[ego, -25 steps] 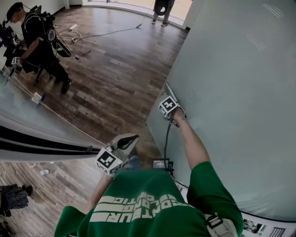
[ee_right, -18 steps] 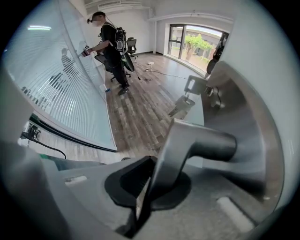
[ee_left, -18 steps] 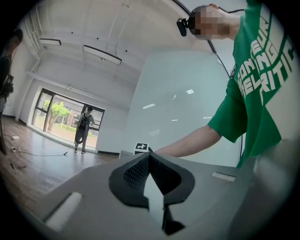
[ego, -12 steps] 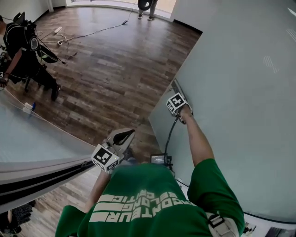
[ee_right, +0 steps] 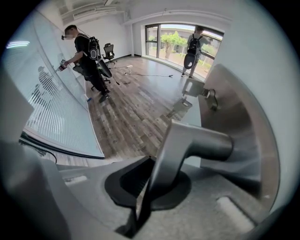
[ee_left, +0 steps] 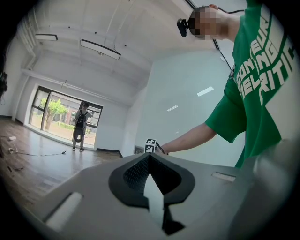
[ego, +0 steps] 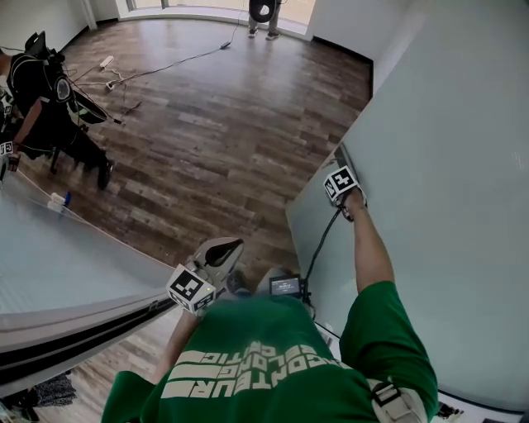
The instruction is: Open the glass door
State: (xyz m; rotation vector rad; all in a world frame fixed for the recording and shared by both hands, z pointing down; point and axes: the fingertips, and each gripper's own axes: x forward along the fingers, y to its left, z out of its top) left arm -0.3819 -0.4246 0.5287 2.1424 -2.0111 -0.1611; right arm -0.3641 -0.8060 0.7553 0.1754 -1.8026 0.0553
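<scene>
The frosted glass door (ego: pixel 446 190) stands partly swung open on the right. My right gripper (ego: pixel 341 171) points steeply down at its edge. In the right gripper view that gripper (ee_right: pixel 149 165) is shut on the brushed-metal lever handle (ee_right: pixel 187 143), which juts from the door's metal plate (ee_right: pixel 246 140). My left gripper (ego: pixel 230 246) hangs level in front of my chest, apart from the door. Its jaws (ee_left: pixel 149 158) are shut with nothing between them, pointing toward the door (ee_left: pixel 187 112) and my right arm.
A frosted glass partition (ego: pixel 66 264) runs along the left. A person in black (ego: pixel 50 99) works beside it near an office chair. Another person with a backpack (ego: pixel 264 10) stands at the far windows. Cables (ego: pixel 165 62) lie on the wooden floor (ego: pixel 223 140).
The door's edge has swung further to the right, and my right gripper has travelled right with the handle. The left gripper has shifted only a little.
</scene>
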